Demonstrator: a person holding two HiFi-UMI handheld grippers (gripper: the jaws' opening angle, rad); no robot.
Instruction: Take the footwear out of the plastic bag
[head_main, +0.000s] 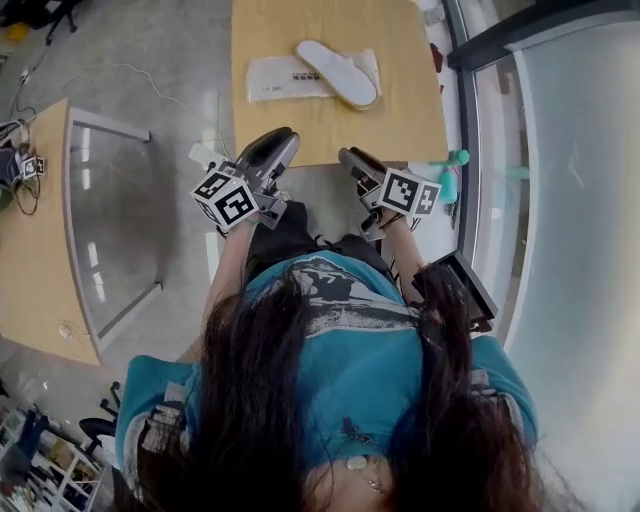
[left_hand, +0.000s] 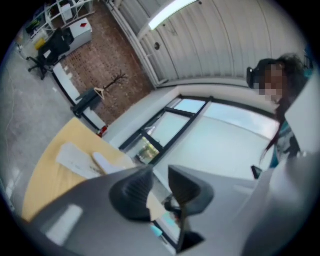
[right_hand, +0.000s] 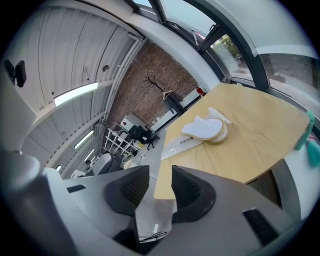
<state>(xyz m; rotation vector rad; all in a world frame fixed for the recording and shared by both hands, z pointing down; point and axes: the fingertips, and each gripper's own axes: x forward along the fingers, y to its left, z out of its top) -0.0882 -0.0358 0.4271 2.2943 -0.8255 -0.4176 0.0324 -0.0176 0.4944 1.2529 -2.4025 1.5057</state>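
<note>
Two hand-held grippers, one slipper, one plastic bag, one wooden table.

1. Left gripper (head_main: 283, 140): held off the near edge of the wooden table (head_main: 400, 120), close to the person's body and above the floor. Its jaws stand a narrow gap apart. It is released, with nothing between the pads. Its marker cube (head_main: 225, 198) sits behind the jaws.

2. Right gripper (head_main: 350, 158): held beside the left one, just short of the same table edge and pointing towards the tabletop. Its jaws are parted and it is released, gripping nothing. Its marker cube (head_main: 410, 192) faces up.

3. Slipper (head_main: 338, 72): white upper with a tan woven sole edge. It lies diagonally on the far part of the table, on top of the bag's right half. It is well apart from both grippers. Whether a second slipper lies under it cannot be told.

4. Plastic bag (head_main: 275, 78): clear and flat, with printed bars on it. It is spread on the tabletop and reaches out to the left of the slipper.

5. Teal object (head_main: 452, 175): stands at the table's right near corner, beside the window glazing.

6. Second wooden table (head_main: 30, 270): stands at the left, across the grey floor.
</note>
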